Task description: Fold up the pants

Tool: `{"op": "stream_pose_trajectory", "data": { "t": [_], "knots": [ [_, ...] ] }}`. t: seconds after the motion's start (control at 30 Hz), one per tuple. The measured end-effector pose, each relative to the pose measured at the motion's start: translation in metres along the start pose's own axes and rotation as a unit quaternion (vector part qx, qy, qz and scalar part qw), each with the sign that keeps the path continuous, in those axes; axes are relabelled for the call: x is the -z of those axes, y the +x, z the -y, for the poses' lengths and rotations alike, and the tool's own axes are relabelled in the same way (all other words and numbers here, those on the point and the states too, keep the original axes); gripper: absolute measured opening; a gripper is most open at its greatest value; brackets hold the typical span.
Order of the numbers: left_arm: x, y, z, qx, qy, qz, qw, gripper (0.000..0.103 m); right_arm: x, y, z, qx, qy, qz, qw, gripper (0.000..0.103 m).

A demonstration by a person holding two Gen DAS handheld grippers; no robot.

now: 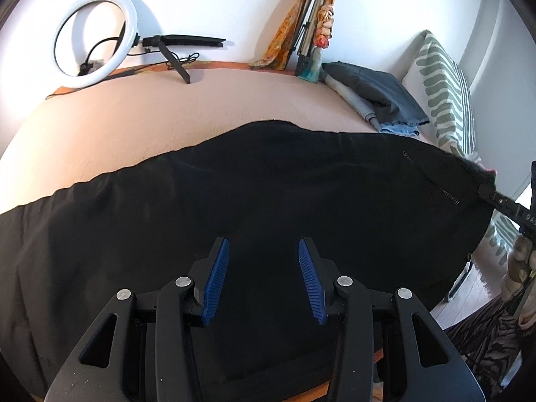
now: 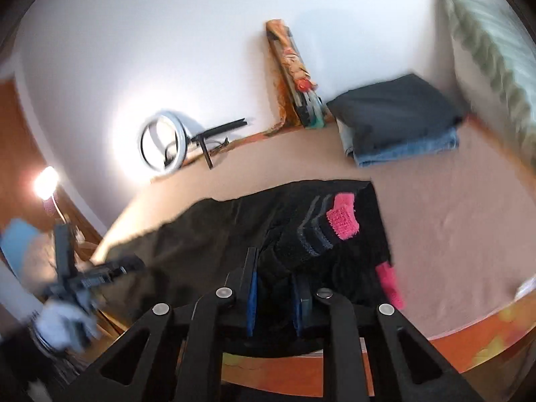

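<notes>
Black pants [image 1: 234, 201] lie spread across the pink bed [image 1: 167, 124]. My left gripper [image 1: 264, 251] is open, hovering just above the middle of the pants, holding nothing. My right gripper [image 2: 273, 288] is shut on the waistband end of the pants [image 2: 234, 227], where a knitted band with grey stripes and pink patches [image 2: 340, 216] bunches up over the fingers. In the left wrist view the right gripper [image 1: 509, 206] shows at the far right edge, at the pants' end. The right wrist view is blurred.
A stack of folded dark grey and blue clothes [image 1: 378, 100] lies at the bed's far right, next to a green-patterned pillow [image 1: 442, 93]. A ring light [image 1: 97, 38] and a folded tripod with an orange cloth [image 1: 311, 30] lean on the white wall.
</notes>
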State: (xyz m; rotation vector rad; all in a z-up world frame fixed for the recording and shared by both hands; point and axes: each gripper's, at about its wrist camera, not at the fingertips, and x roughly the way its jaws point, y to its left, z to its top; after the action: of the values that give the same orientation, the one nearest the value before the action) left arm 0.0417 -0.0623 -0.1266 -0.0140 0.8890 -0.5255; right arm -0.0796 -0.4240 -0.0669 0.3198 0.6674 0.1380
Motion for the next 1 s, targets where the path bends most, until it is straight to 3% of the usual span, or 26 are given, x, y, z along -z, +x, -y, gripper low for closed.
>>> {"op": "stream_pose_trajectory", "data": {
  "t": [0.1,0.2,0.33,0.47,0.63,0.73,0.8,0.9,1.0],
  "knots": [
    [0.003,0.003,-0.001,-0.003,0.002,-0.007,1.0000,0.042,0.018,0.024,0.028,0.034,0.039,-0.056,0.997,0.014],
    [0.006,0.005,-0.004,-0.003,-0.001,-0.013,0.9999,0.042,0.032,0.043,0.047,0.022,0.074,-0.099,0.992,0.015],
    [0.005,0.004,-0.005,-0.004,-0.002,-0.013,0.9999,0.042,0.027,0.040,0.049,0.043,0.048,-0.104,0.992,0.018],
    [0.005,-0.005,-0.009,-0.008,-0.003,0.000,1.0000,0.042,0.018,0.027,0.063,0.067,0.067,-0.090,0.991,0.042],
    [0.010,-0.017,-0.025,-0.015,-0.027,0.015,0.9994,0.042,0.001,0.016,0.039,0.105,0.004,-0.059,0.993,0.046],
    [0.013,-0.028,-0.038,-0.027,-0.039,0.030,0.9984,0.042,-0.005,0.013,0.041,0.074,0.025,-0.089,0.993,0.046],
    [0.016,-0.039,-0.052,-0.035,-0.054,0.043,0.9970,0.042,-0.010,0.006,0.046,0.086,0.026,-0.103,0.991,0.046],
    [0.021,-0.051,-0.076,-0.046,-0.084,0.061,0.9936,0.042,-0.030,-0.009,0.032,0.087,-0.023,-0.071,0.993,0.048],
    [0.029,-0.059,-0.099,-0.050,-0.121,0.064,0.9893,0.042,-0.051,0.003,0.009,0.034,-0.066,-0.064,0.995,0.048]
  ]
}}
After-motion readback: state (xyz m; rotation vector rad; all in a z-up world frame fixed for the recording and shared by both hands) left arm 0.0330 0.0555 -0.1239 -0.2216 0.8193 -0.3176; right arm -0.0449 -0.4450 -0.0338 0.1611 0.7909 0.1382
